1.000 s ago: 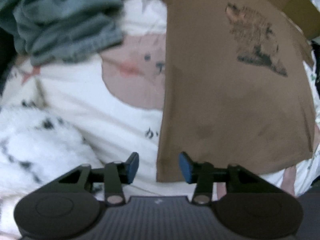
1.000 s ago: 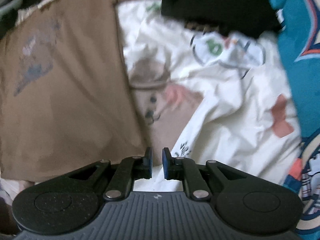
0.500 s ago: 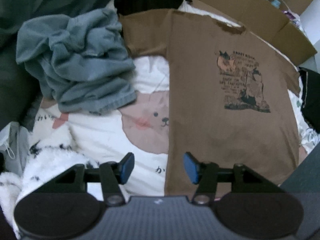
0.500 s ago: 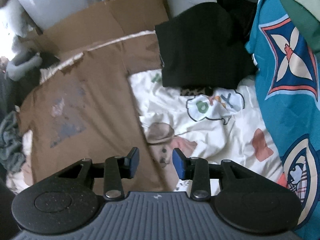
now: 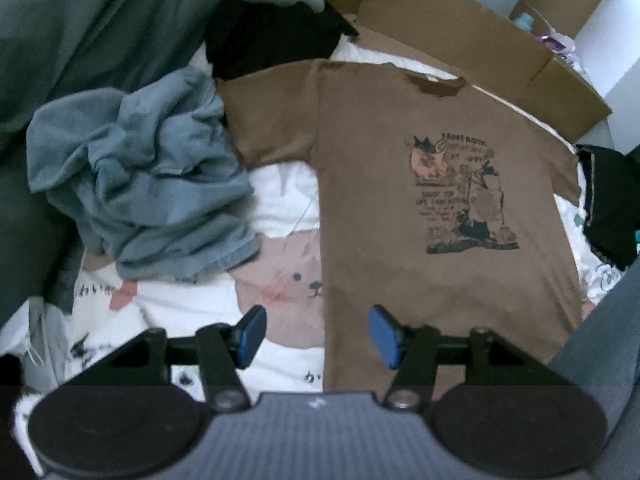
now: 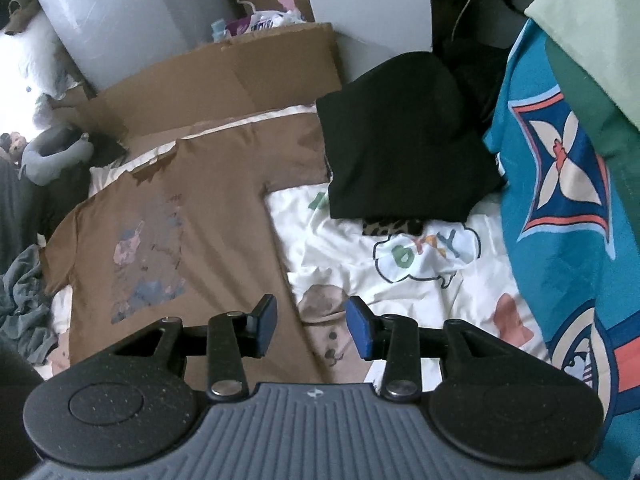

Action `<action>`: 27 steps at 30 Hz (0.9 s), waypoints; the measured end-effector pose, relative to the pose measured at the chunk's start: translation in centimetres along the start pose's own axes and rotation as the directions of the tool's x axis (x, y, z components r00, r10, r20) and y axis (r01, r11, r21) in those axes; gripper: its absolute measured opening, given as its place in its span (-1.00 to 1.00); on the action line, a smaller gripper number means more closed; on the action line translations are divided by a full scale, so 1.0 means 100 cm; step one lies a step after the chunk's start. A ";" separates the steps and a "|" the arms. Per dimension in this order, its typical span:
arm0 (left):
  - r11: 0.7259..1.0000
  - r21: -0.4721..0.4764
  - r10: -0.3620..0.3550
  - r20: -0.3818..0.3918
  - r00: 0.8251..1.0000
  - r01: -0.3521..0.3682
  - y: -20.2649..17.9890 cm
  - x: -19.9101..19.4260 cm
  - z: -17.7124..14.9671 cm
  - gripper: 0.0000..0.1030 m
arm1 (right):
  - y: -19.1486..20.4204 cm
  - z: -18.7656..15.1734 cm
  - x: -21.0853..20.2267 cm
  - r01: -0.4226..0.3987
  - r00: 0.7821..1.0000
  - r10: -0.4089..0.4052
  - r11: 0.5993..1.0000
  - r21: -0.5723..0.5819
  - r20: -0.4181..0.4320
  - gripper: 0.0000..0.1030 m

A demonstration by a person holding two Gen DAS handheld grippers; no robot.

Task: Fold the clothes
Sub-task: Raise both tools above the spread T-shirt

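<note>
Brown tee (image 5: 420, 216) spread flat, print up, on the white cartoon sheet (image 5: 280, 196), collar toward the cardboard (image 5: 472, 40). Left gripper (image 5: 316, 336) above the tee's lower left edge, jaws opening, nothing between them. Right gripper (image 6: 308, 326) over the tee's lower right edge, jaws part open, empty too. Grey heap (image 5: 148, 196) just beside the left sleeve; black garment (image 6: 400, 140) by the right sleeve; teal fabric (image 6: 560, 220) beyond

A home bedroom: cartoon-print bedsheet (image 6: 404, 280), heaped clothes (image 5: 144, 188), cardboard boxes (image 6: 224, 76) beside the bed.
</note>
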State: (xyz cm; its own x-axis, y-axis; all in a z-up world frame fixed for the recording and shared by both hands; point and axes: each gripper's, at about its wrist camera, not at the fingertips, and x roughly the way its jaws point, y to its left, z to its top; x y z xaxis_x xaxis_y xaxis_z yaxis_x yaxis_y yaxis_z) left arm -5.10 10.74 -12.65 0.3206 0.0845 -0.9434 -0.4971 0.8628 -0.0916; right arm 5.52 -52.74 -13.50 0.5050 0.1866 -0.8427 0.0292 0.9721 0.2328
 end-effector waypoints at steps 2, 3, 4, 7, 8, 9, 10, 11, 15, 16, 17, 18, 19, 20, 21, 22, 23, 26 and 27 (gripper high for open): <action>1.000 0.007 0.004 0.007 1.000 -0.004 -0.001 0.000 0.009 0.18 | -0.002 0.003 0.001 -0.012 1.000 0.012 1.000 0.010 0.002 -0.12; 1.000 0.010 0.006 0.010 1.000 -0.006 -0.001 0.000 0.013 0.18 | -0.002 0.004 0.002 -0.018 1.000 0.017 1.000 0.015 0.004 -0.12; 1.000 0.013 0.006 0.010 1.000 -0.006 -0.002 0.001 0.019 0.19 | -0.003 0.005 0.003 -0.023 1.000 0.023 1.000 0.019 0.006 -0.12; 1.000 0.022 0.007 0.010 1.000 -0.007 -0.005 0.006 0.034 0.19 | -0.001 0.010 0.013 -0.029 1.000 0.029 0.999 0.015 0.001 -0.12; 1.000 0.029 0.011 0.007 1.000 -0.011 -0.007 0.009 0.039 0.19 | 0.001 0.012 0.017 -0.031 1.000 0.031 0.999 0.013 -0.001 -0.12; 0.999 0.036 0.015 0.003 1.000 -0.015 -0.009 0.012 0.045 0.19 | 0.002 0.013 0.021 -0.033 0.999 0.033 0.999 0.011 -0.003 -0.12; 0.999 0.038 0.020 0.001 1.000 -0.020 -0.011 0.015 0.049 0.19 | 0.003 0.015 0.026 -0.036 0.999 0.036 0.999 0.010 -0.006 -0.12; 0.999 0.040 0.029 -0.005 1.000 -0.029 -0.015 0.020 0.053 0.19 | 0.004 0.016 0.031 -0.042 0.999 0.042 0.999 0.013 -0.012 -0.12; 0.996 0.075 0.050 -0.033 0.998 -0.048 -0.027 0.040 0.068 0.19 | 0.010 0.020 0.054 -0.058 0.998 0.058 0.998 0.014 -0.031 -0.12; 0.996 0.070 0.050 -0.038 0.998 -0.047 -0.029 0.044 0.073 0.19 | 0.011 0.022 0.060 -0.063 0.997 0.064 0.998 0.015 -0.034 -0.12; 0.997 0.065 0.049 -0.043 0.998 -0.046 -0.031 0.047 0.078 0.19 | 0.011 0.024 0.064 -0.069 0.997 0.070 0.997 0.017 -0.036 -0.12; 0.997 0.060 0.044 -0.044 0.998 -0.042 -0.035 0.051 0.084 0.19 | 0.012 0.026 0.069 -0.075 0.996 0.075 0.997 0.019 -0.038 -0.12; 0.997 0.061 0.043 -0.044 0.998 -0.040 -0.038 0.054 0.089 0.19 | 0.012 0.028 0.074 -0.079 0.996 0.079 0.997 0.021 -0.041 -0.12; 0.997 0.066 0.043 -0.043 0.998 -0.040 -0.043 0.057 0.096 0.19 | 0.011 0.031 0.078 -0.085 0.995 0.086 0.996 0.031 -0.043 -0.12; 0.997 0.071 0.042 -0.043 0.998 -0.039 -0.048 0.061 0.103 0.19 | 0.011 0.034 0.083 -0.091 0.995 0.093 0.995 0.041 -0.045 -0.12; 0.996 0.076 0.042 -0.043 0.998 -0.038 -0.053 0.064 0.111 0.19 | 0.010 0.038 0.088 -0.097 0.994 0.099 0.994 0.052 -0.047 -0.12; 0.996 0.081 0.041 -0.041 0.998 -0.037 -0.058 0.068 0.118 0.19 | 0.009 0.041 0.092 -0.102 0.993 0.105 0.993 0.061 -0.048 -0.12; 0.995 0.094 0.037 -0.035 0.999 -0.033 -0.077 0.079 0.142 0.19 | 0.008 0.052 0.106 -0.105 0.993 0.108 0.992 0.076 -0.044 -0.12; 0.994 0.106 0.033 -0.026 0.999 -0.030 -0.085 0.082 0.149 0.19 | 0.009 0.056 0.111 -0.113 0.992 0.117 0.991 0.076 -0.041 -0.12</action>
State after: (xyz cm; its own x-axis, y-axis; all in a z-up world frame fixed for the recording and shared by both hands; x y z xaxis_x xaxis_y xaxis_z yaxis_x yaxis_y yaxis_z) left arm 13.75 11.52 -14.88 0.2834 0.1000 -0.9538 -0.4179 0.9080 -0.0289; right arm 15.96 -50.62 -19.90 0.4696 0.3043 -0.8288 0.0373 0.9310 0.3630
